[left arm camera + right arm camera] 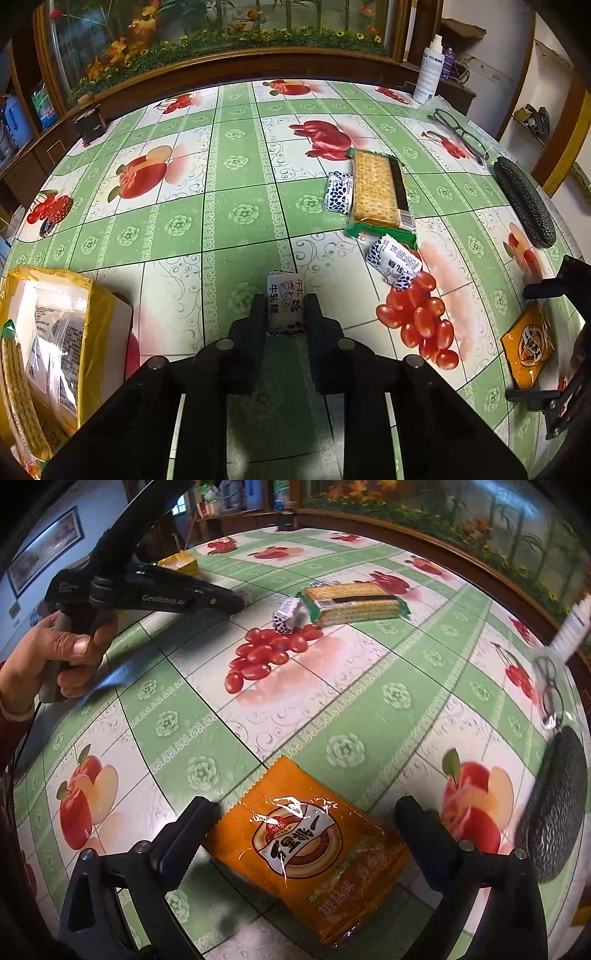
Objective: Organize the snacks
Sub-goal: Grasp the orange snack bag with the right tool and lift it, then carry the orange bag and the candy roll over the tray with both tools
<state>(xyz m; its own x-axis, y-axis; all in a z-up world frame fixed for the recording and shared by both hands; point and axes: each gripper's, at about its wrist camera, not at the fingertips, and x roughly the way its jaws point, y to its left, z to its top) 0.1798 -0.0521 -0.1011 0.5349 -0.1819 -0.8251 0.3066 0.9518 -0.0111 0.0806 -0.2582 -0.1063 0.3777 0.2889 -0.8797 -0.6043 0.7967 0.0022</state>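
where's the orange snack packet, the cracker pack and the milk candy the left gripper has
orange snack packet [306,843], right wrist view, on its round logo
cracker pack [376,190], left wrist view, middle of the cracker face
milk candy [285,304], left wrist view, on the printed wrapper between the fingers

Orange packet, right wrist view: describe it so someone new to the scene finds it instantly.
Start at the green fruit-print tablecloth and go to its near edge, where the right tongs stand open. The orange packet lies flat between their fingers, apparently untouched. It is the only orange wrapper; the cracker pack and milk candy sit farther off.
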